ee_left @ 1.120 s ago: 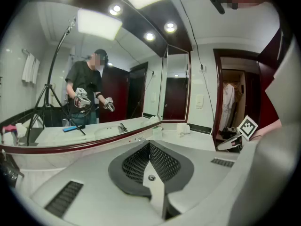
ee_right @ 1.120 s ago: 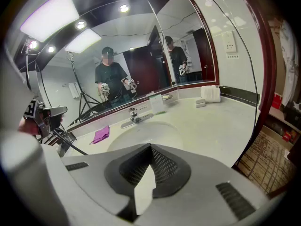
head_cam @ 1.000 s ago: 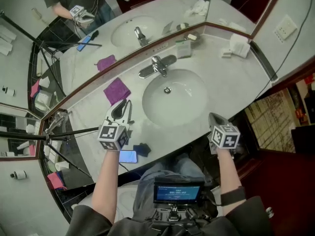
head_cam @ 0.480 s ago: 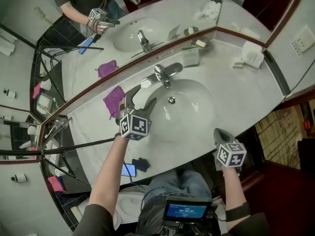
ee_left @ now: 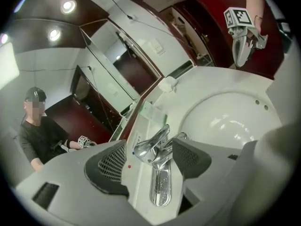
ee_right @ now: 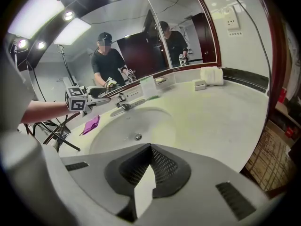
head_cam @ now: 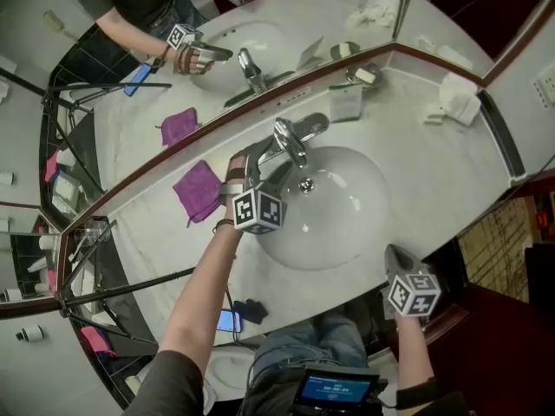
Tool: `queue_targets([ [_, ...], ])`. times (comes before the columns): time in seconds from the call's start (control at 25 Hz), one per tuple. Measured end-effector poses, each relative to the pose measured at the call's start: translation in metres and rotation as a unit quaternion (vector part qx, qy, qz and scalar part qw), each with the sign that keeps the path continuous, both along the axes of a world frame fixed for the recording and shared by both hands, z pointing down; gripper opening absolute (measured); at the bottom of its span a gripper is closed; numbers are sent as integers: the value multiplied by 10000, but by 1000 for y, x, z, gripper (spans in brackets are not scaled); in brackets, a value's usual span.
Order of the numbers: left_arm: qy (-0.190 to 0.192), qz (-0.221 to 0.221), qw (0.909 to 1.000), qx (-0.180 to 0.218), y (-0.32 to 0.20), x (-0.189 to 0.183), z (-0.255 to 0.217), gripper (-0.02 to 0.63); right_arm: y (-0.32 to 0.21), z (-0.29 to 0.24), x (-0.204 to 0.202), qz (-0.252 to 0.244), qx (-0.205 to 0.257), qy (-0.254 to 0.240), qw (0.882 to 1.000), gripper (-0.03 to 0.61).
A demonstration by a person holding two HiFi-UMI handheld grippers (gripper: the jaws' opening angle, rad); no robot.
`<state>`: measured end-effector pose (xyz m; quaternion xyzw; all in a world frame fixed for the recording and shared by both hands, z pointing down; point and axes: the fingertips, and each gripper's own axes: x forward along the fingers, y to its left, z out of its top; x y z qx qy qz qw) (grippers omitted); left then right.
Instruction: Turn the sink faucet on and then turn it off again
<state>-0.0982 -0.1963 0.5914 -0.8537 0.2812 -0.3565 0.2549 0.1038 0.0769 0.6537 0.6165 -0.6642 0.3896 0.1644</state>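
Your dark grey top ends in a sleeve (head_cam: 160,390) above the elbow. Blue jeans (head_cam: 295,347) show on the near side of the sink basin (head_cam: 351,219), with a small lit screen (head_cam: 334,390) mounted at your chest. A dark band (head_cam: 406,394) circles your right wrist. The left gripper (head_cam: 260,165) and the right gripper (head_cam: 395,255) are pale grey, with dark meshed pads (ee_left: 113,166) and a cube (head_cam: 257,211) of black-and-white square markers.

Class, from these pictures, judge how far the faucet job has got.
Done: nothing visible; no water runs from the faucet into the basin. In hand: the left gripper has just been opening its fingers, and the faucet sits between them, not yet gripped. The right gripper hangs shut by the counter. Left: turn the water on, then off.
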Motion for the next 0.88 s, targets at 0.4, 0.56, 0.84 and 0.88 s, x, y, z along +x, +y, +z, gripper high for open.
queue_targets([
  [0.4, 13, 292, 9996, -38, -25, 30, 22, 260, -3, 24, -4, 144, -102, 19, 9998, 15],
  [0.56, -2, 344, 9994, -61, -31, 38, 27, 252, -3, 27, -4, 211, -116, 4, 9997, 15],
  [0.84, -128, 336, 9993, 123, -45, 44, 32, 201, -1, 30, 3, 311, -141, 2, 9994, 15],
  [0.88, -175, 382, 9990, 159, -43, 45, 34, 170, 0, 31, 4, 328, -146, -4, 9994, 15],
])
